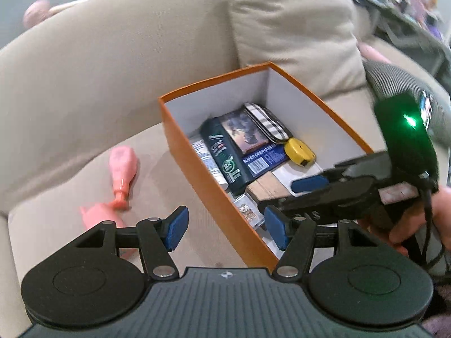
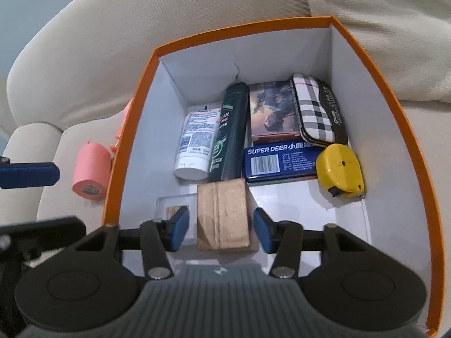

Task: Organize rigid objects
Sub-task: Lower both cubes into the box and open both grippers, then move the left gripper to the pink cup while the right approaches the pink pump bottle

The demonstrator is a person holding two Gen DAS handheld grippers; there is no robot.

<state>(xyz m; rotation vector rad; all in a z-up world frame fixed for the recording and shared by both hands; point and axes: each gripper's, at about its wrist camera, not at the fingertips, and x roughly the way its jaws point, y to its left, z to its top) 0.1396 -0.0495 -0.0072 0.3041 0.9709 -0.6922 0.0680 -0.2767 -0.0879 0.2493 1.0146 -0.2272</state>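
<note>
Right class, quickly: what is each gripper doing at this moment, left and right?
Left gripper: open, holding nothing.
Right gripper: open, jaws either side of the small brown cardboard box, pads not pressing it.

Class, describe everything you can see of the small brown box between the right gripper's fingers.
The small brown box is a shimmery, bronze-tan block with a seam down its top. It rests on the white floor of the orange box, in front of the dark green bottle. The right gripper straddles it, pads standing clear of its sides.

Both tools (image 1: 224,228) (image 2: 220,231) agape, empty
</note>
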